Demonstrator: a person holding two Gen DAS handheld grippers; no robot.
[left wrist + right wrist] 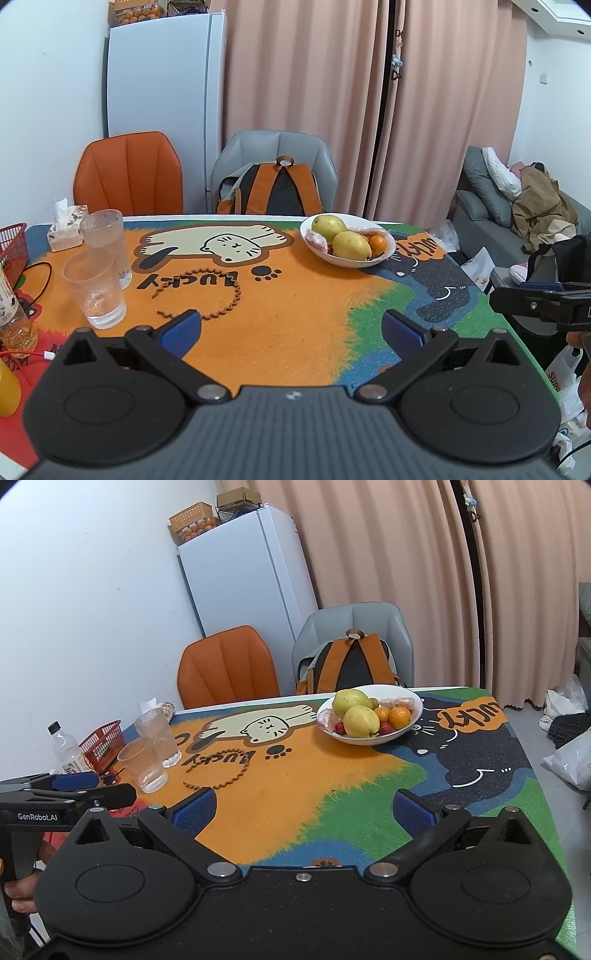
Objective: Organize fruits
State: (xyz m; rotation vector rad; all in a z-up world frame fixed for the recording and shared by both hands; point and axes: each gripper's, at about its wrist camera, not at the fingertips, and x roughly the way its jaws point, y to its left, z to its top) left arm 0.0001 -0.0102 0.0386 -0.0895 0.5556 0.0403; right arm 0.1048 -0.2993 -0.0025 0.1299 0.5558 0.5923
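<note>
White walls, pink curtains [306,103], white fridge [162,77], orange chair [129,173], grey chair [275,147], grey sofa [480,206]

Mat [295,314] on bench: "LUCKY" in black letters below the white cat drawing, upside down to both cameras. A second "LUCKY" in an orange bubble [469,716] on the mat's black section. Left tongs [74,781] body, right wrist view: "GenRobot.AI", white print. Plastic bag [559,376] beside bench: red "SUP", cut off.

The bottle [11,317] is cut off at the left edge; fruit low in the bowl [402,731] is hidden.
</note>
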